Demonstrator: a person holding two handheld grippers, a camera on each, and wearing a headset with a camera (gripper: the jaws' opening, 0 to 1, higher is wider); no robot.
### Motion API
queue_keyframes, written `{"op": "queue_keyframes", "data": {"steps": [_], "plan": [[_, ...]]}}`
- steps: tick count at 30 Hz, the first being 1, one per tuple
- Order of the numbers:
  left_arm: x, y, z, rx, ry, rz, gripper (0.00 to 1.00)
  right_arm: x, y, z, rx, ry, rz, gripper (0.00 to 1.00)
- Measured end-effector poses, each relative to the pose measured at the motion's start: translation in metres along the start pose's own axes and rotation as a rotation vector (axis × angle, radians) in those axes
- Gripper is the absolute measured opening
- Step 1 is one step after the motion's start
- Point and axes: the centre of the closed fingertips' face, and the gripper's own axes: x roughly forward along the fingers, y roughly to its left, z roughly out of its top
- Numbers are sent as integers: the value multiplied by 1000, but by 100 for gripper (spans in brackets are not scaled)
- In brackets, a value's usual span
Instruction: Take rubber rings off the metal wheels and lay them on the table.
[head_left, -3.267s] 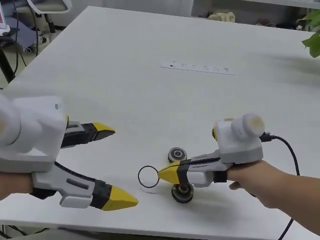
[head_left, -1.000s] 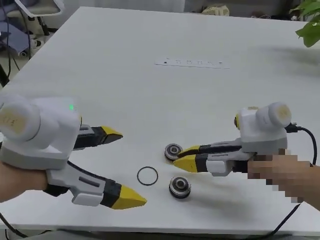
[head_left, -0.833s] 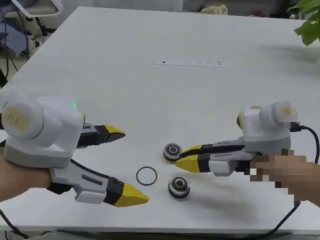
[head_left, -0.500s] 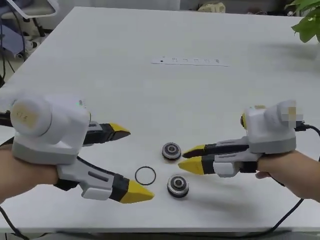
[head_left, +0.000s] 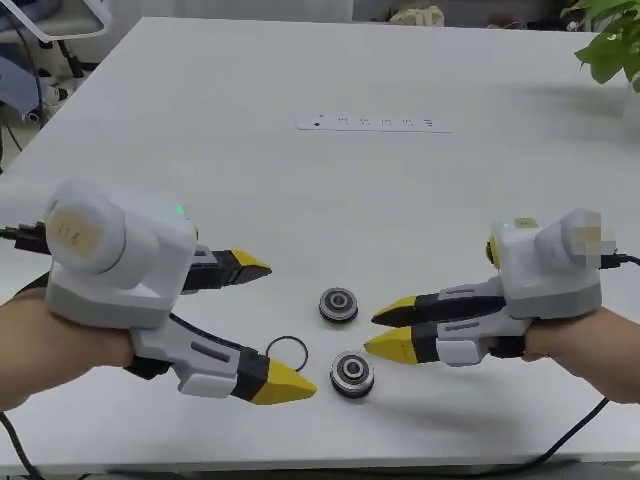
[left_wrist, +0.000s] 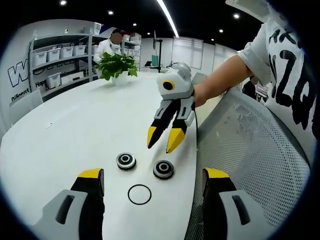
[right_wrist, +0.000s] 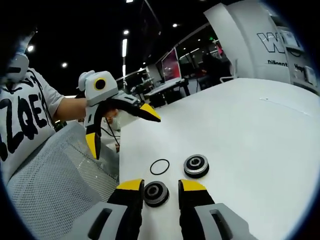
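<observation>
Head view, my left hand-held gripper (head_left: 285, 328): jaws wide apart, empty, pointing right.
My right hand-held gripper (head_left: 374, 332): jaws slightly apart, tips near wheel (head_left: 351, 372).

Lab-like workroom: a large white table (head_left: 250, 90) sits under ceiling strip lights (left_wrist: 168, 17), racks of storage bins (left_wrist: 62, 52) line one wall, a potted plant (left_wrist: 116, 65) tops the table.

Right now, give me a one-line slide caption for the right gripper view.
Open right gripper facing the nearer metal wheel; second wheel and loose rubber ring beyond, left gripper open opposite.
</observation>
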Motion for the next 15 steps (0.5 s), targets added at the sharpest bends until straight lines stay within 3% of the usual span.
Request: {"op": "queue_keyframes", "data": {"steps": [15], "plan": [[15,-3,-3,15,22,-29,73,1,1,-22,-84,89,15,25]]}}
